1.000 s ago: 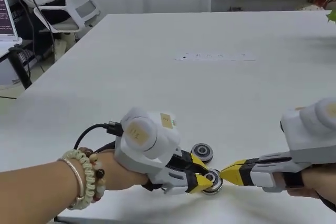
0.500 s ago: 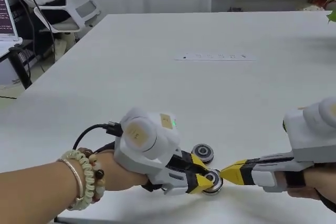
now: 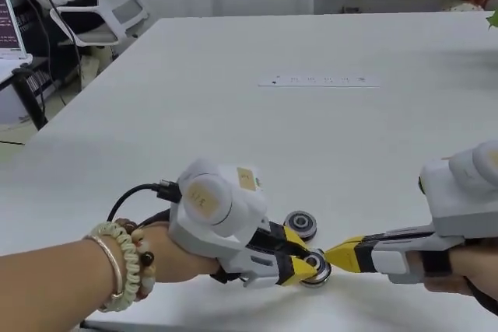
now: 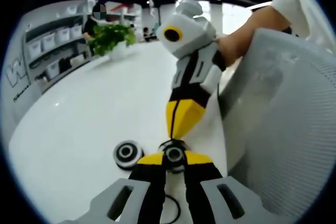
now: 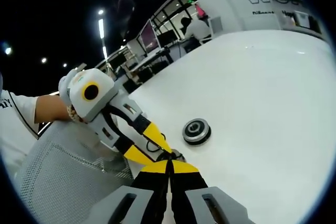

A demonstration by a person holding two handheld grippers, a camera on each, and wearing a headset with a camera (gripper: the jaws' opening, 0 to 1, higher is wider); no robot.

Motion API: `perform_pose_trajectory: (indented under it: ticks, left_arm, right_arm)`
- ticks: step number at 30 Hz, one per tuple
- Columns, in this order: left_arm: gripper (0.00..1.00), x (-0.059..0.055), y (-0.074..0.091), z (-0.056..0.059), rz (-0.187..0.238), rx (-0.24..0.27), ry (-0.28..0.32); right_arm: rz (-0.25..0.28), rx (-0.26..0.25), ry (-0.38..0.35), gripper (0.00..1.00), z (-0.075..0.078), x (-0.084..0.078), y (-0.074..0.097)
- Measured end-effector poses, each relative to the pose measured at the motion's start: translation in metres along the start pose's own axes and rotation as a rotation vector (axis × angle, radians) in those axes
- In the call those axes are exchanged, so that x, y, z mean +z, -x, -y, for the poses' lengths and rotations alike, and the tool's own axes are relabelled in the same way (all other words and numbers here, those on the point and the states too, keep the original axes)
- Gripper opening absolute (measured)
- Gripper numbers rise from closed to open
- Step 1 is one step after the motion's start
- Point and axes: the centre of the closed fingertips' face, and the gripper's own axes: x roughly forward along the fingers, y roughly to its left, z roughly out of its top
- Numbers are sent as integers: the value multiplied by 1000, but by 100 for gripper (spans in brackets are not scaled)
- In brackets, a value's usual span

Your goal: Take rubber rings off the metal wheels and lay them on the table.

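1 wheel [image 3: 316, 263] in left gripper [image 3: 305, 266] at near edge of table [image 3: 233, 114]

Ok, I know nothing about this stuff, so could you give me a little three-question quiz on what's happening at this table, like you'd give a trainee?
1. True or false: the left tongs are open and hold nothing.
2. Where is the loose wheel?
A) lying on the table, just beyond the gripped wheel
B) pinched in the right tongs
C) stacked on top of the gripped wheel
3. Fill in: the right tongs have their closed tips up against the ____ that the left tongs hold.

Key: 1 false, they are shut on a wheel; 2 A; 3 wheel.
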Motion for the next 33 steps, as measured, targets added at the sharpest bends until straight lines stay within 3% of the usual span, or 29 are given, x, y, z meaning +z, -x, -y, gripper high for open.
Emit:
perform_pose_trajectory:
  ticks: [11, 13, 15, 18, 26, 33]
  left_arm:
    - [13, -1, -2, 0, -3, 2, 3]
    - [13, -1, -2, -1, -1, 3, 7]
    - [13, -1, -2, -1, 1, 3, 11]
    - [13, -1, -1, -1, 1, 3, 13]
    - [14, -1, -2, 0, -5, 19, 12]
    - [17, 0, 4, -1, -16, 11, 24]
  right_arm:
    - [5, 23, -15, 0, -4, 1, -2]
    - [33, 74, -17, 0, -14, 7, -2]
    - [27, 23, 44, 0, -6, 12, 0]
    - [31, 32, 18, 0, -7, 12, -3]
    - [6, -46, 62, 0, 7, 7, 0]
    - [16, -35, 42, 0, 6, 8, 2]
